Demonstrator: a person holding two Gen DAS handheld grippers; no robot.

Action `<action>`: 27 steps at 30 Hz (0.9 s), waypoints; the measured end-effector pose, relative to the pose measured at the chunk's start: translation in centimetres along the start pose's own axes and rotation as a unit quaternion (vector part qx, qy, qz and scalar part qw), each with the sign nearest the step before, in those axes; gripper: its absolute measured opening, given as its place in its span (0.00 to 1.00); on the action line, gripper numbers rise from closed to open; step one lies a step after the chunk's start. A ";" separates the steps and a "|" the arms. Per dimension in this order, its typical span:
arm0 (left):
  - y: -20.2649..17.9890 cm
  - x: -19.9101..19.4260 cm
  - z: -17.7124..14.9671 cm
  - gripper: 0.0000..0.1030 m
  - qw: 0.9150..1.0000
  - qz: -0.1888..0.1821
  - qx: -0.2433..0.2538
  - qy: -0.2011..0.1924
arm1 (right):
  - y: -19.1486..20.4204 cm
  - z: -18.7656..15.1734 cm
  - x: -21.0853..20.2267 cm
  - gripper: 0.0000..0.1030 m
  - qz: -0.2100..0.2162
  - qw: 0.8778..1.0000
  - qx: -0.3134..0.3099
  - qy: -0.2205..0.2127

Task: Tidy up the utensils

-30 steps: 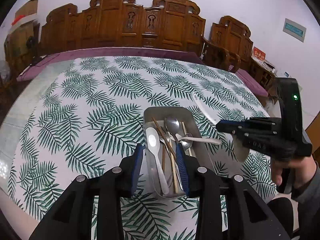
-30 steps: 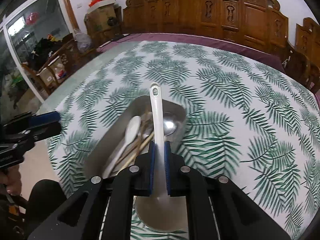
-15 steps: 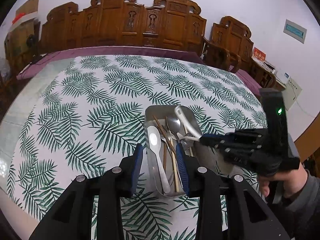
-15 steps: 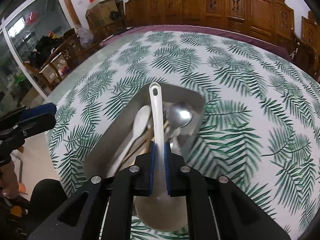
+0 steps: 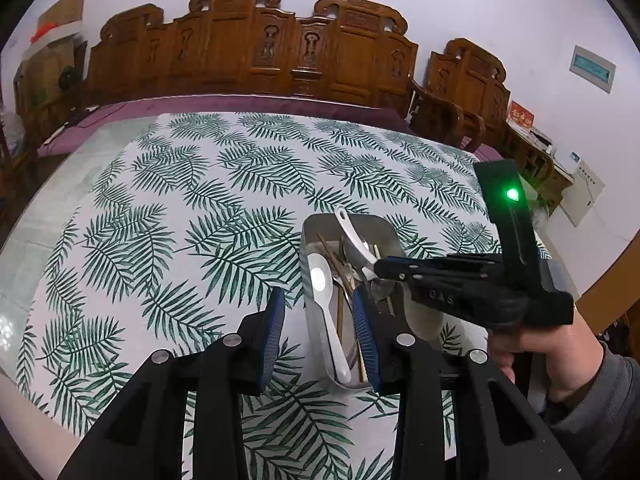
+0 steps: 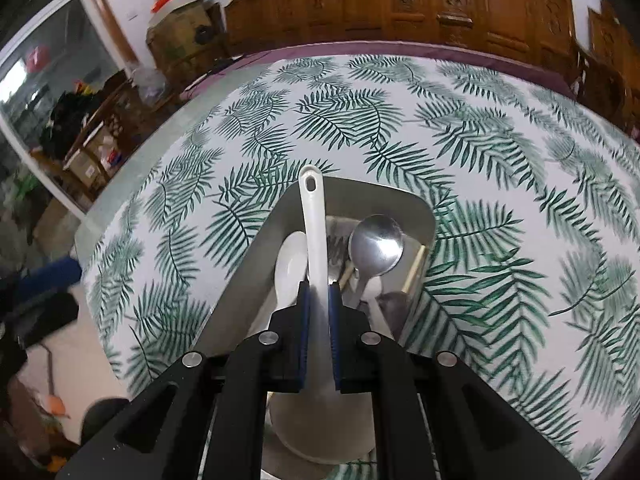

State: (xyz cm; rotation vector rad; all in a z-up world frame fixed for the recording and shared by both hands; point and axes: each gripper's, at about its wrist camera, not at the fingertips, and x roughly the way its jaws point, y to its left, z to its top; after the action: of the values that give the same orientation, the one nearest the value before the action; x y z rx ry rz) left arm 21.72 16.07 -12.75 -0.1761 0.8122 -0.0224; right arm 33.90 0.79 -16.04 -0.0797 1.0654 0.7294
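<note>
A metal tray (image 5: 386,225) (image 6: 384,197) sits on the leaf-print tablecloth. It holds a white spoon (image 5: 320,280) (image 6: 289,264), a metal spoon (image 6: 376,245) and wooden chopsticks (image 5: 331,252) (image 6: 414,272). My right gripper (image 6: 318,298) (image 5: 379,267) is shut on the handle of a large white ladle (image 6: 312,216) (image 5: 347,227). It hangs low over the tray with the ladle's handle pointing away from me and its bowl under the gripper body. My left gripper (image 5: 320,332) is open at the tray's near end, one finger outside the left wall and one over the inside.
Carved wooden chairs (image 5: 256,52) line the far side of the table, beyond a purple cloth edge (image 5: 240,102). A person's hand (image 5: 532,350) grips the right tool. Boxes and clutter (image 6: 92,148) stand by a glass door, left of the table.
My right gripper has carried the ladle leftward and down from beside the tray to over it, and the tray looks closer in its view. The left gripper has stayed put.
</note>
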 end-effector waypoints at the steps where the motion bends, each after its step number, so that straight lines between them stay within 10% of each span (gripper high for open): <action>1: 0.1 0.0 0.0 0.32 1.000 0.001 0.000 0.000 | 0.1 0.0 0.3 0.11 0.000 1.000 0.005 0.001; 8: 0.3 0.1 -0.3 0.34 1.000 0.005 0.000 0.003 | 0.1 -0.1 1.0 0.14 0.011 1.000 0.020 -0.003; 19: -0.7 -1.3 -0.3 0.77 1.000 0.015 0.005 -0.018 | 0.5 -2.1 -5.0 0.14 -0.002 0.998 -0.013 -0.057; 27: -2.9 -2.9 -0.8 0.93 0.999 0.027 0.019 -0.027 | 0.4 -5.5 -11.7 0.74 -0.031 0.993 -0.010 -0.113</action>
State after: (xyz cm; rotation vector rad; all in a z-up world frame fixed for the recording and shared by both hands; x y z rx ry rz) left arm 19.27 13.34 -10.68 -0.1190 0.7627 0.0173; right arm 26.22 -7.00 -9.09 -0.0461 0.8352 0.6764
